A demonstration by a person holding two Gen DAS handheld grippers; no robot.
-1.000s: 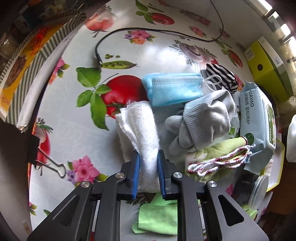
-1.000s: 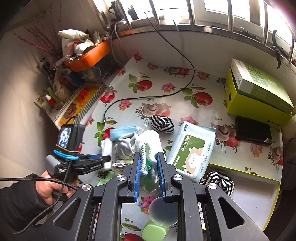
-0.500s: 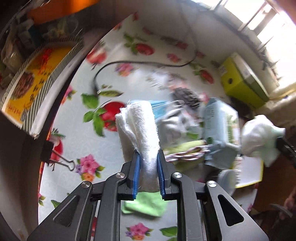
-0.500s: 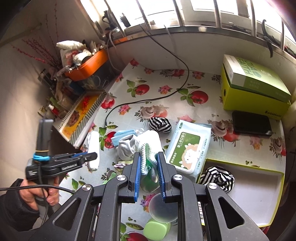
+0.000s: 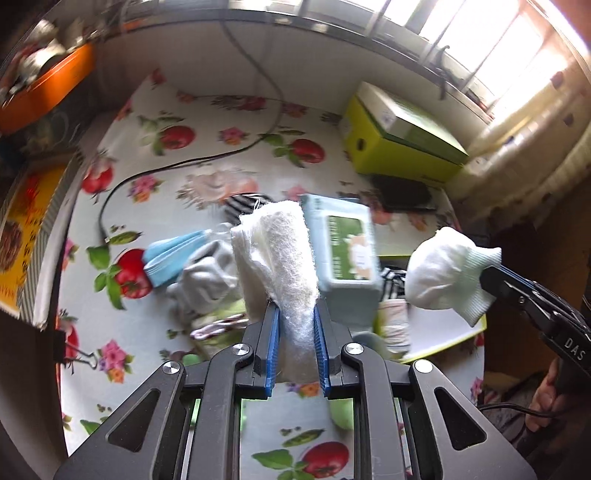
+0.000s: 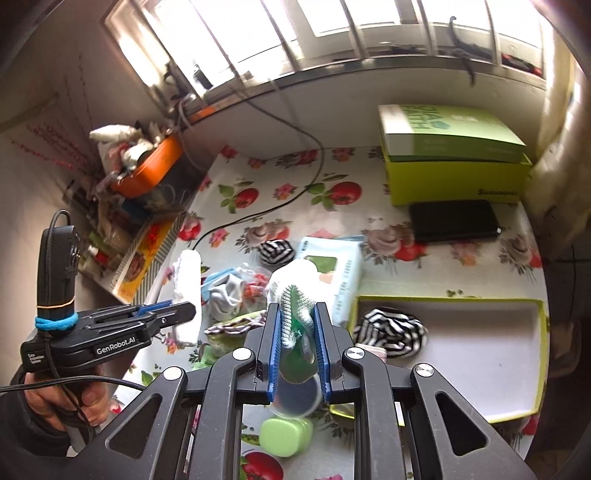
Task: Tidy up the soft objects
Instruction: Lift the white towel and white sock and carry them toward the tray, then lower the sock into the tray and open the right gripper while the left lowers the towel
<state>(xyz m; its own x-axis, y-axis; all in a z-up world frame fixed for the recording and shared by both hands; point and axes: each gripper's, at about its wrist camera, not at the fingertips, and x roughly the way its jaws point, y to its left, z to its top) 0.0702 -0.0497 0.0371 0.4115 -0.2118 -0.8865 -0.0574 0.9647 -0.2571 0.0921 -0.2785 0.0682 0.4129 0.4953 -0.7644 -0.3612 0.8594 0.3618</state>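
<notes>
Jaws of the left gripper (image 5: 295, 347) pinch a white towel (image 5: 280, 266); the right gripper (image 6: 297, 349) squeezes a white glove (image 6: 295, 295). Both hang above the flowery bench (image 6: 369, 206) by a bright window (image 6: 332, 22).

left gripper (image 5: 295, 345): blue-padded jaws clamped on a fluffy white folded cloth (image 5: 279, 258), held above the table
right gripper (image 5: 496, 280): at the right edge, pinching a white knit glove (image 5: 448, 271)
below: floral oilcloth table (image 5: 207, 173), pale blue wet-wipes pack (image 5: 345, 254)
</notes>
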